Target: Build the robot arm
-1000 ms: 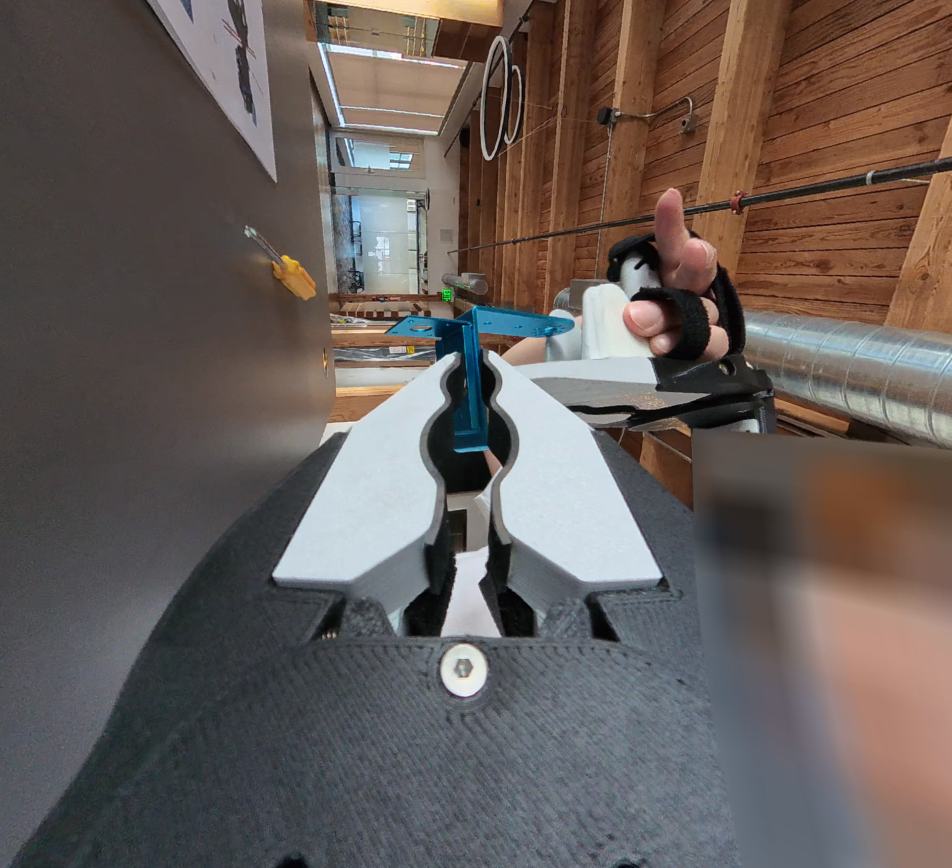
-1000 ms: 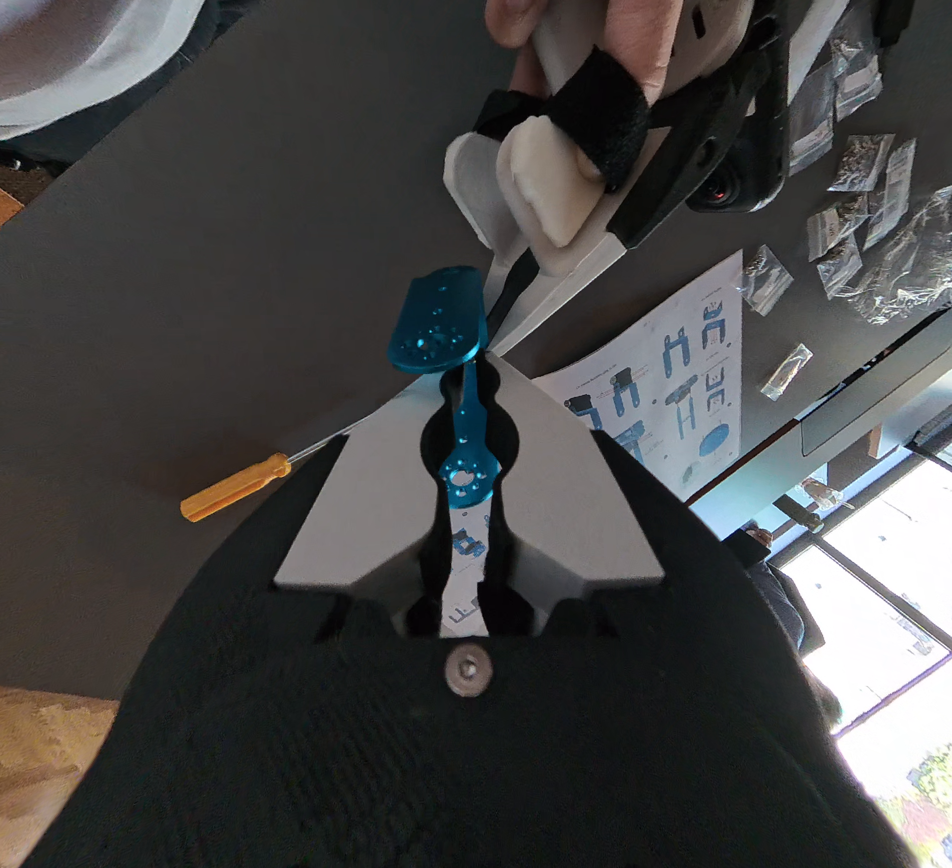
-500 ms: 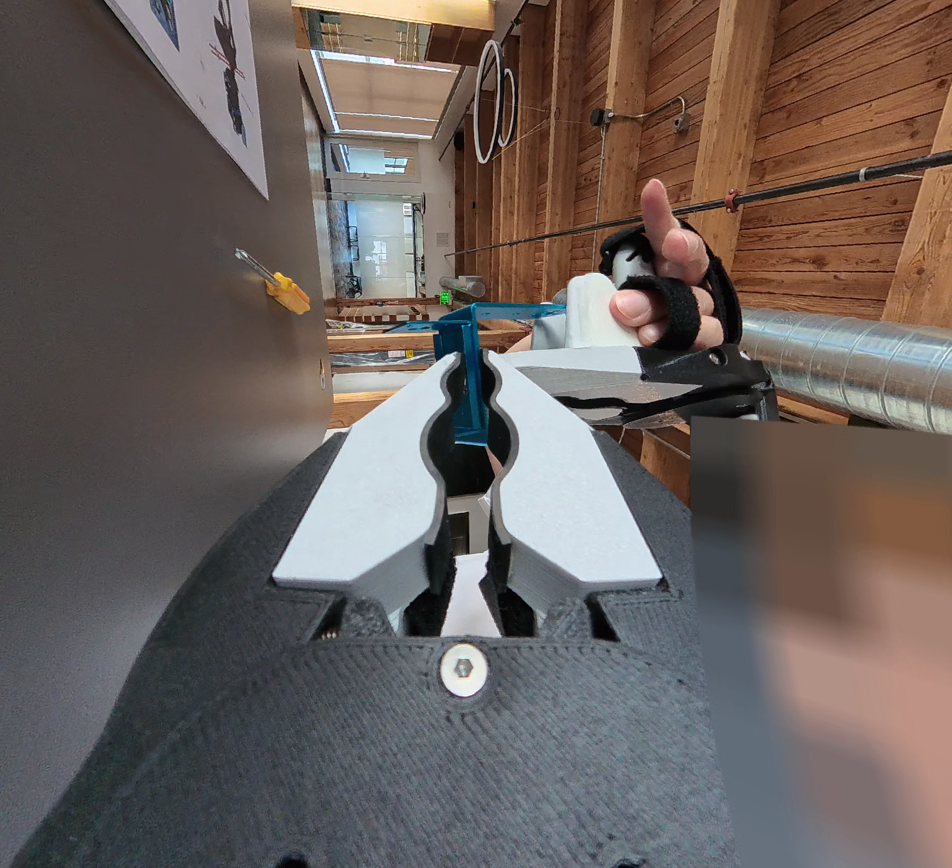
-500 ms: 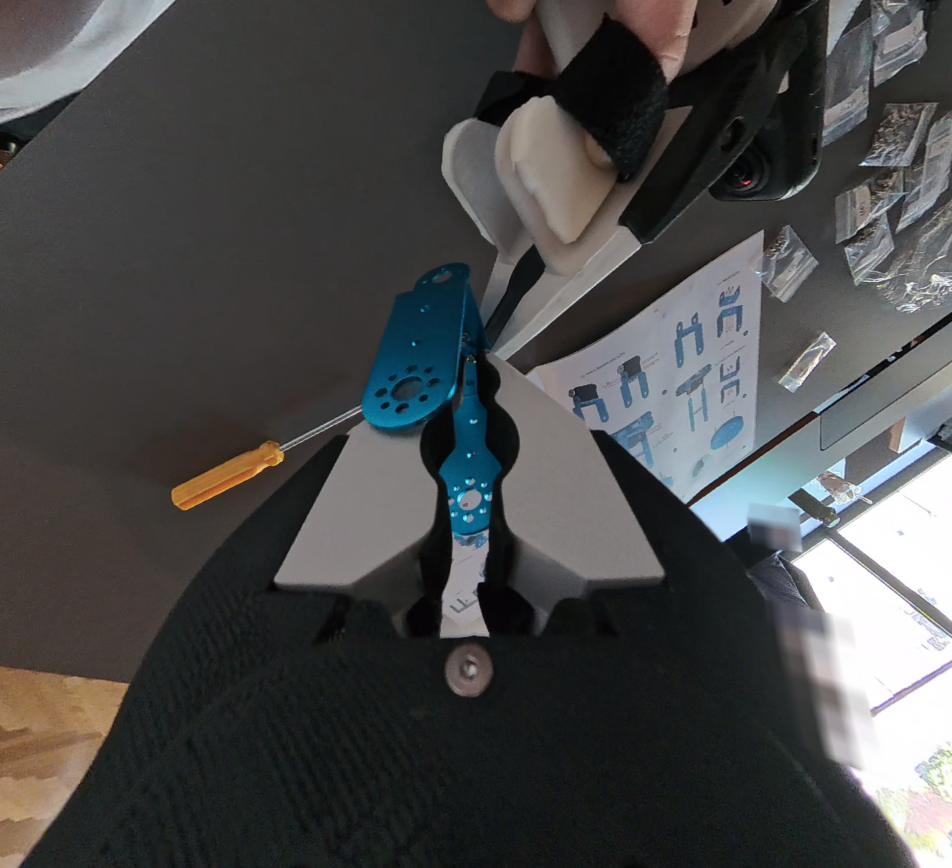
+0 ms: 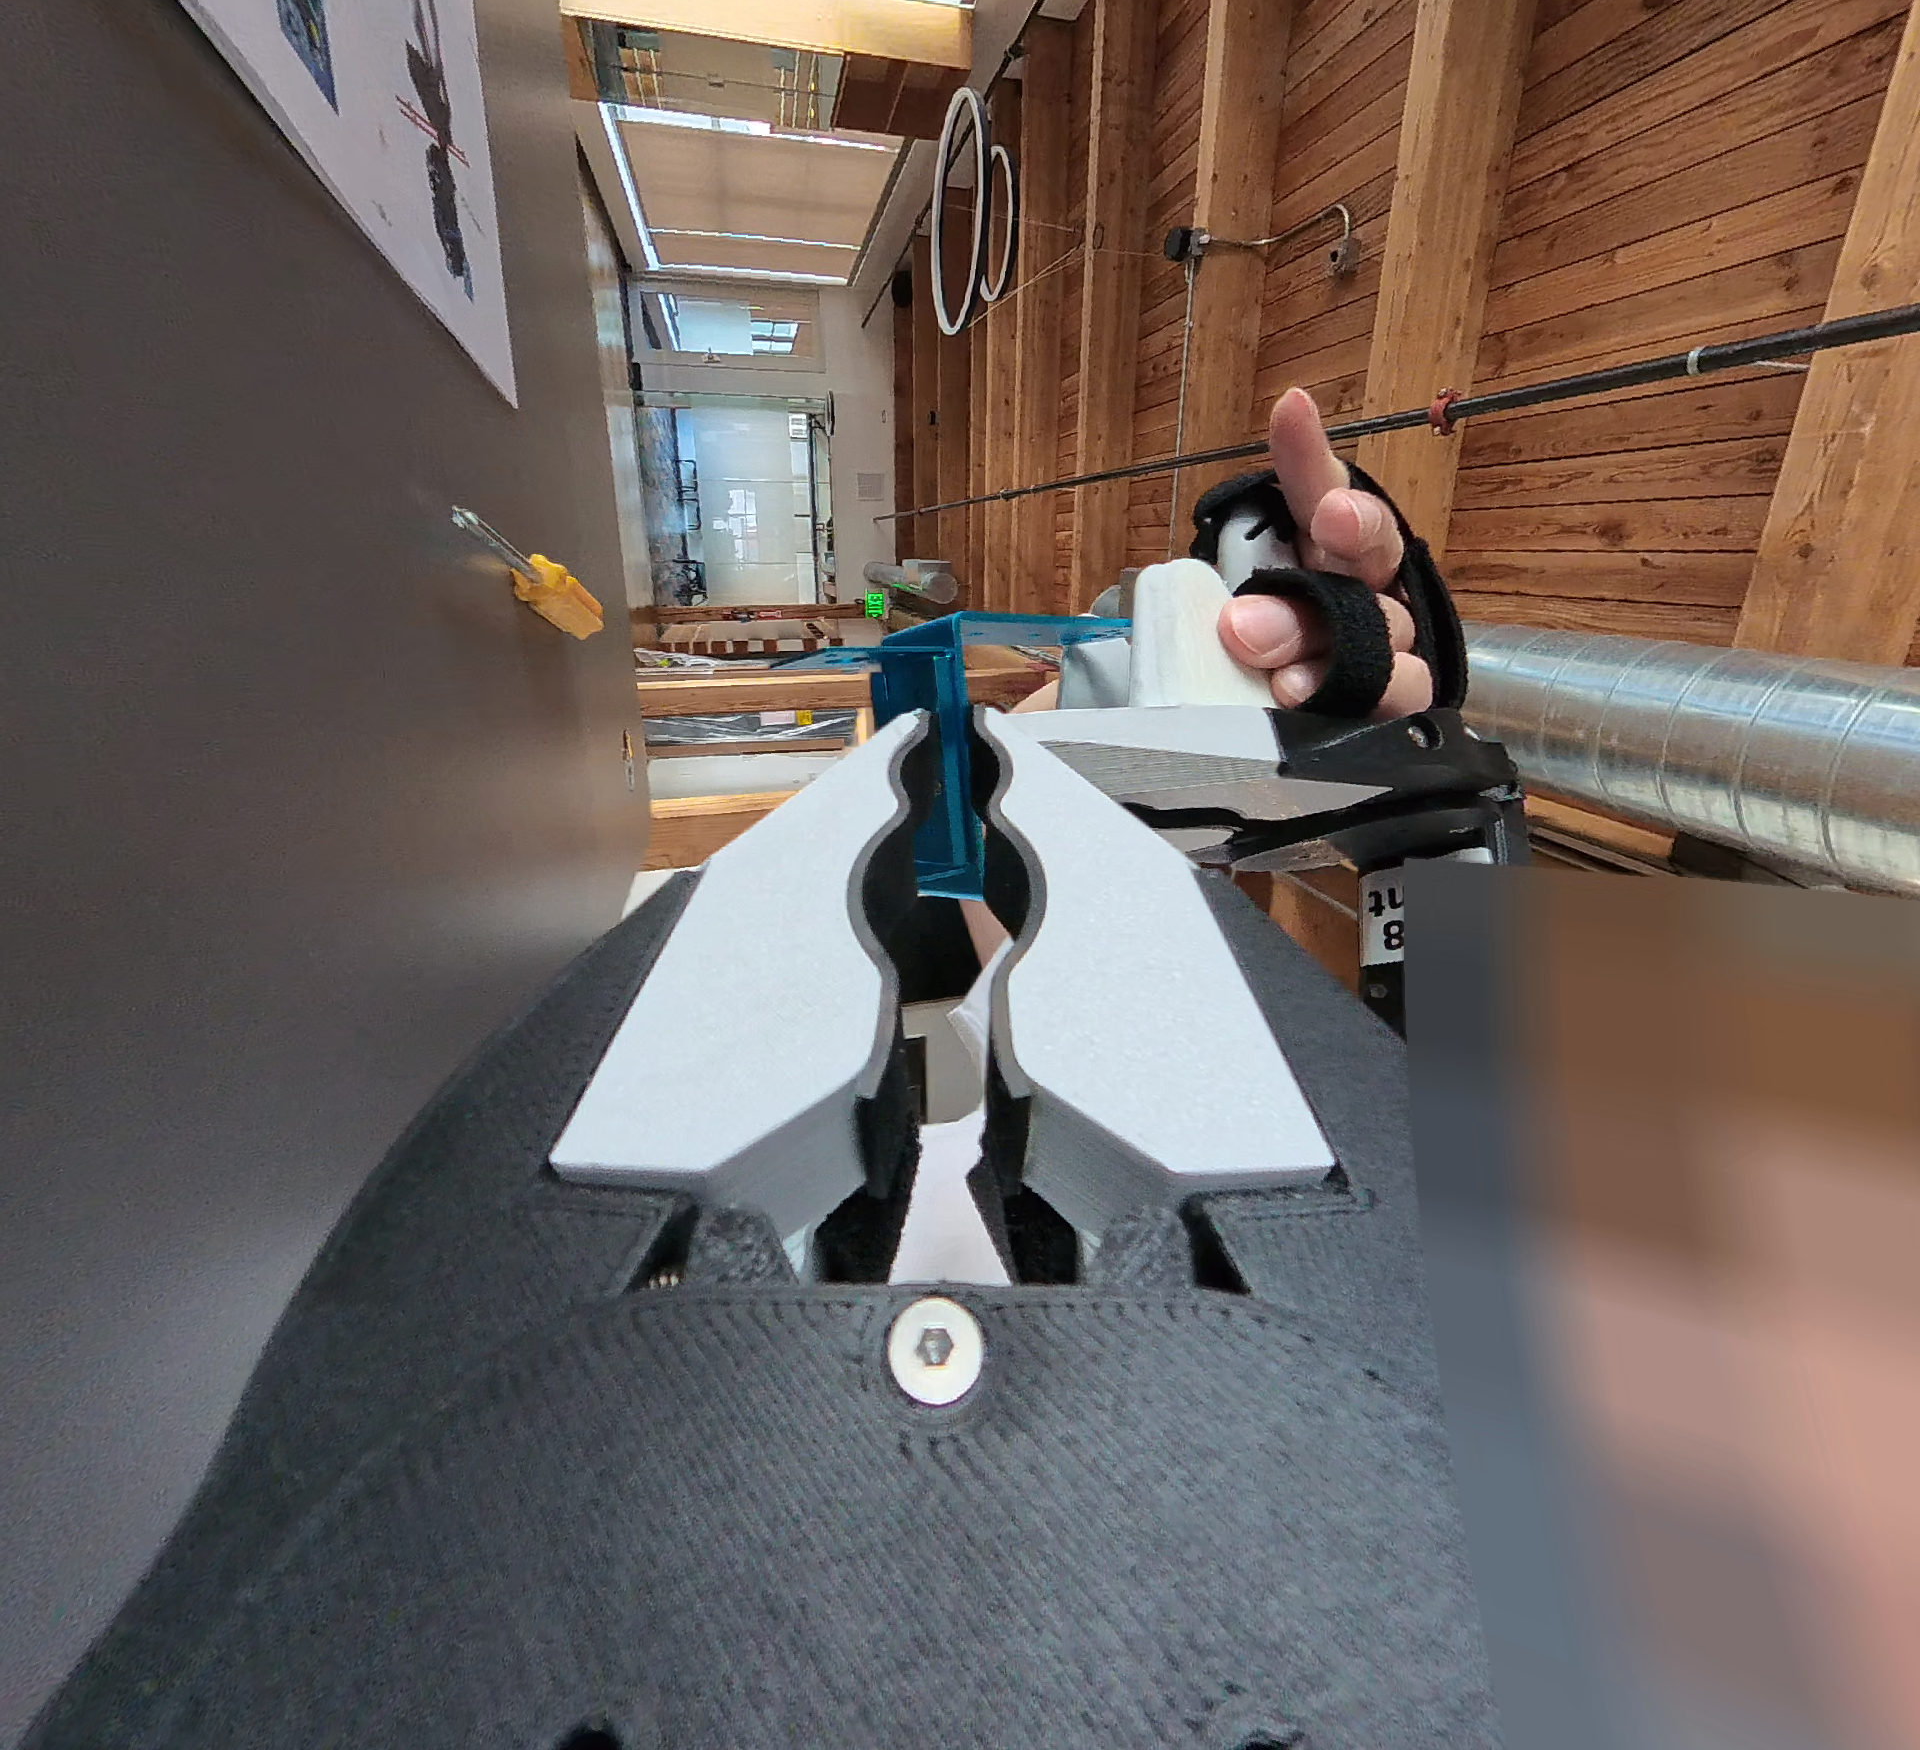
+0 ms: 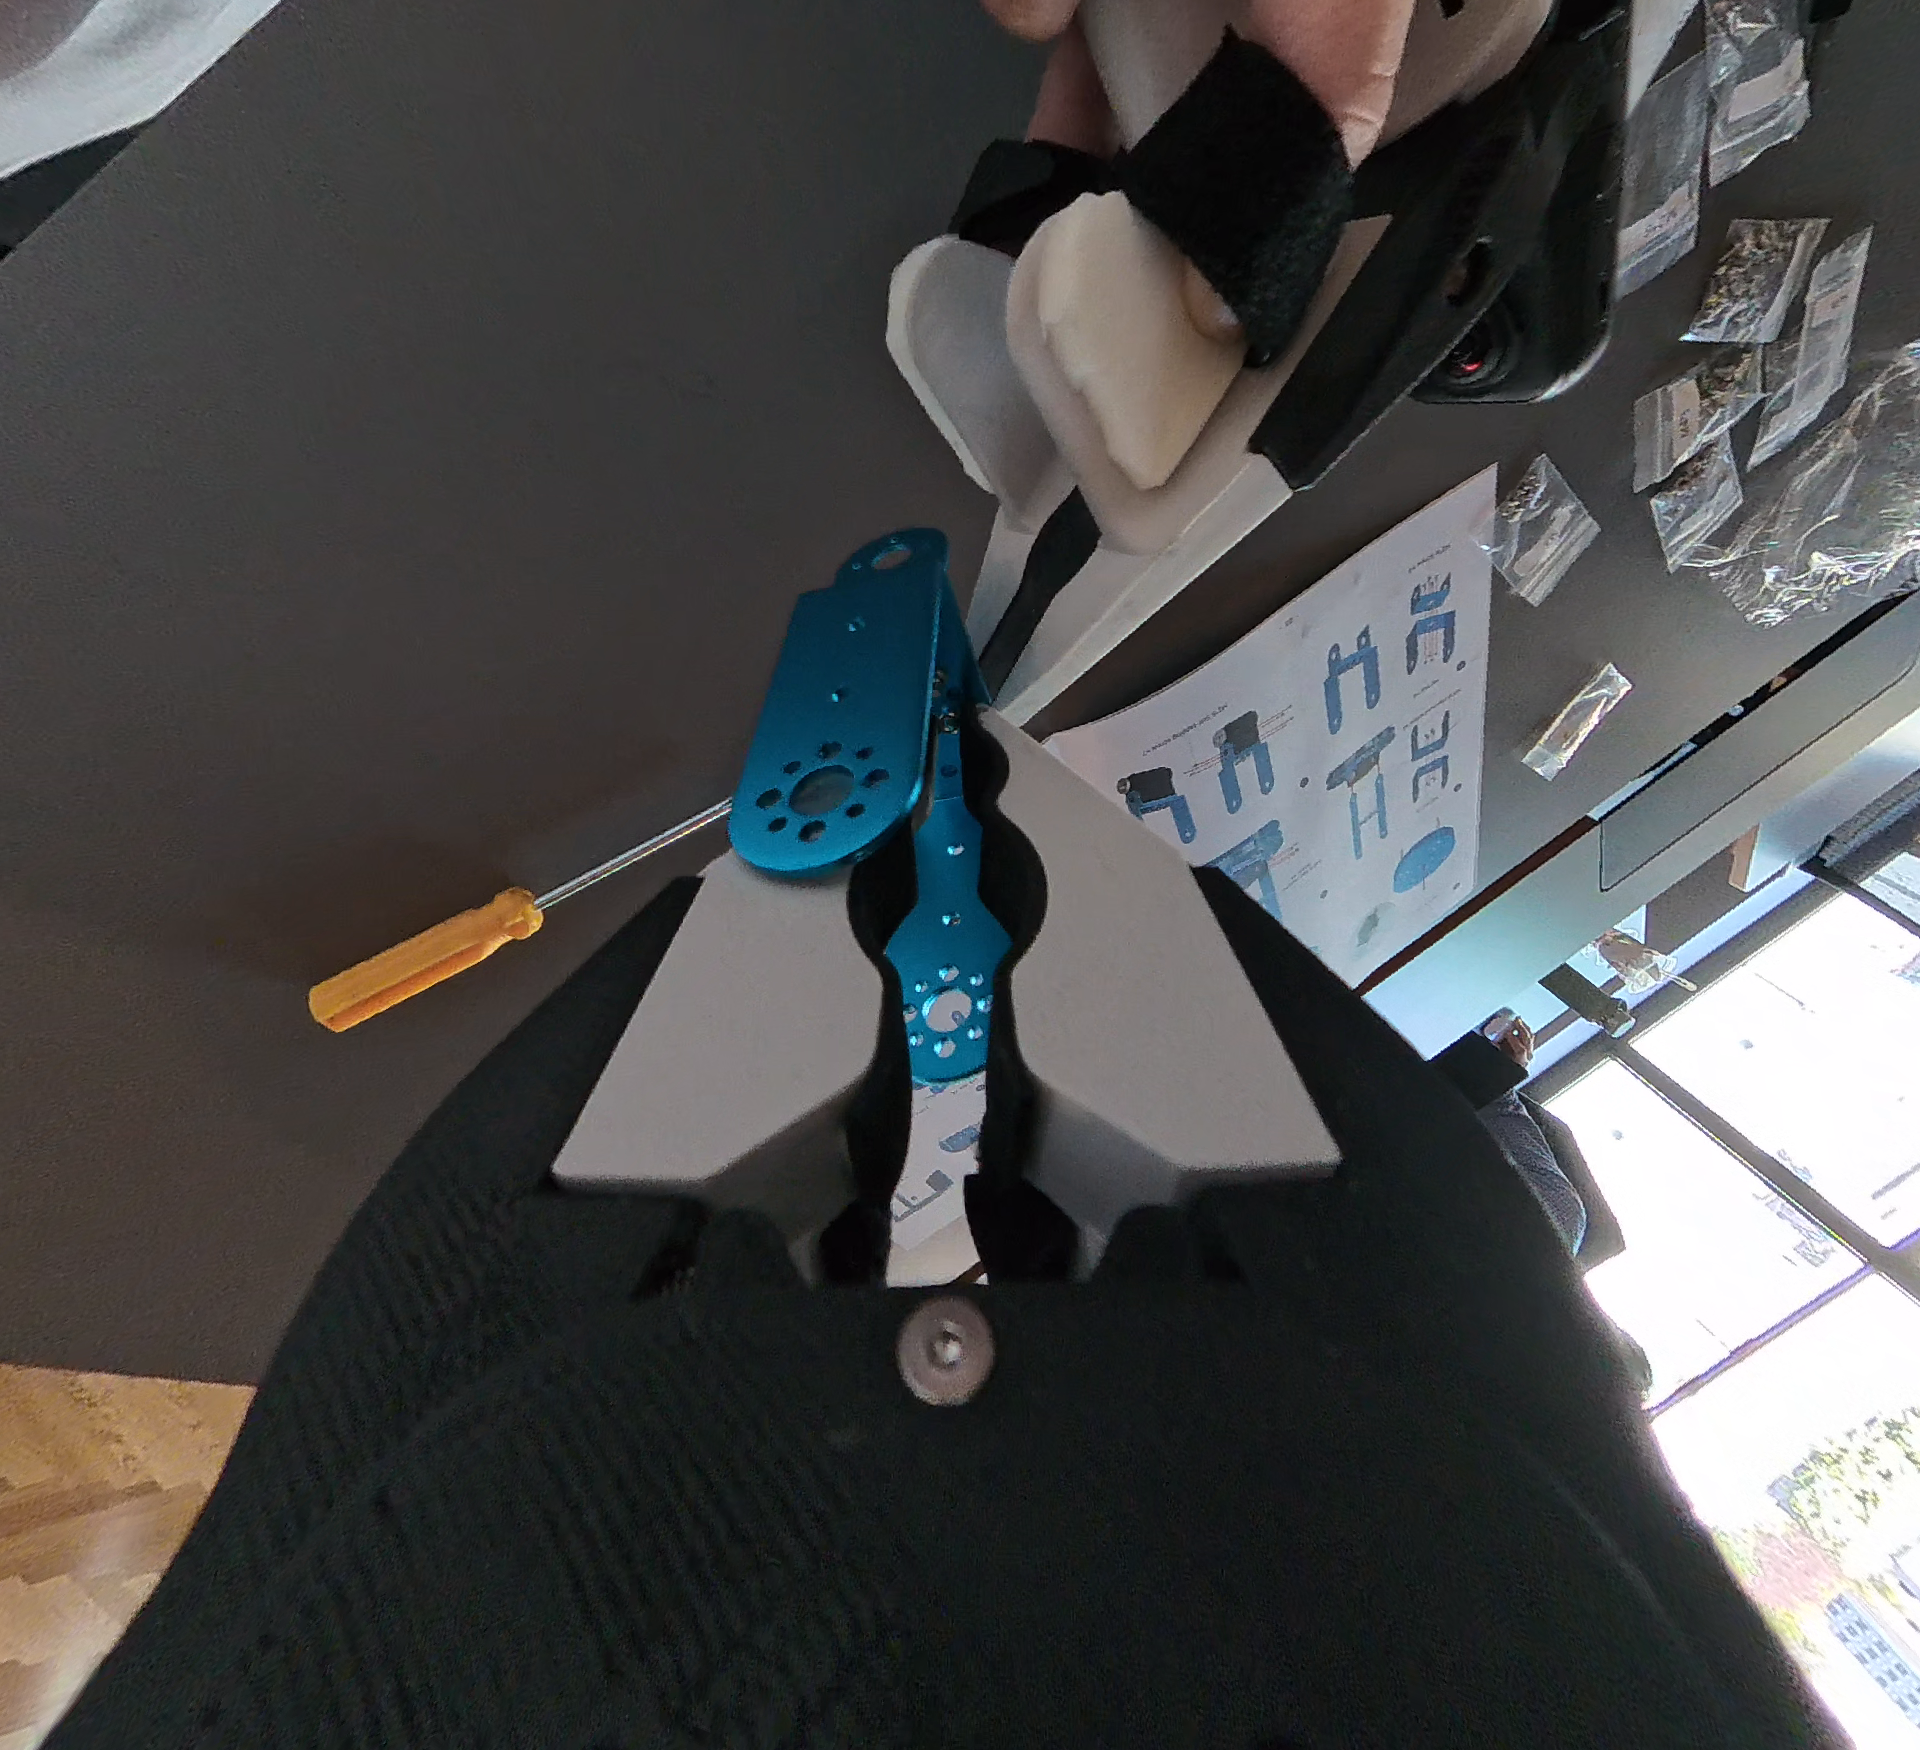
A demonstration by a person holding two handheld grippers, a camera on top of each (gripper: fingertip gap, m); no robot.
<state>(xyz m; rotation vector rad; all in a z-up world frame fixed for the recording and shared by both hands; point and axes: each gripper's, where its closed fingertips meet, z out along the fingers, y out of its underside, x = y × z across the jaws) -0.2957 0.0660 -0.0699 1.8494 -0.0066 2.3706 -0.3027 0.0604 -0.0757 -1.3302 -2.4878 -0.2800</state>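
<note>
A blue metal bracket (image 6: 831, 744) with round hole patterns is held in the air above the dark grey table (image 6: 416, 453) by both grippers. My right gripper (image 6: 935, 765) is shut on its narrow arm (image 6: 940, 962), and the wide arm lies over the left finger. My left gripper (image 5: 951, 724) is shut on a flat end of the same bracket (image 5: 945, 807). The left gripper also shows in the right wrist view (image 6: 1039, 620), held by a hand and meeting the bracket tip to tip. The right gripper shows in the left wrist view (image 5: 1164, 755).
A screwdriver with a yellow handle (image 6: 426, 957) lies on the table, and also shows in the left wrist view (image 5: 556, 594). A printed instruction sheet (image 6: 1340, 765) lies to the right. Several small clear bags of parts (image 6: 1745, 350) lie beyond it. The table edge (image 6: 1558, 817) runs at right.
The bracket has turned between the grippers: in the right wrist view its wide arm now shows its full face. In the left wrist view the right gripper has drawn closer.
</note>
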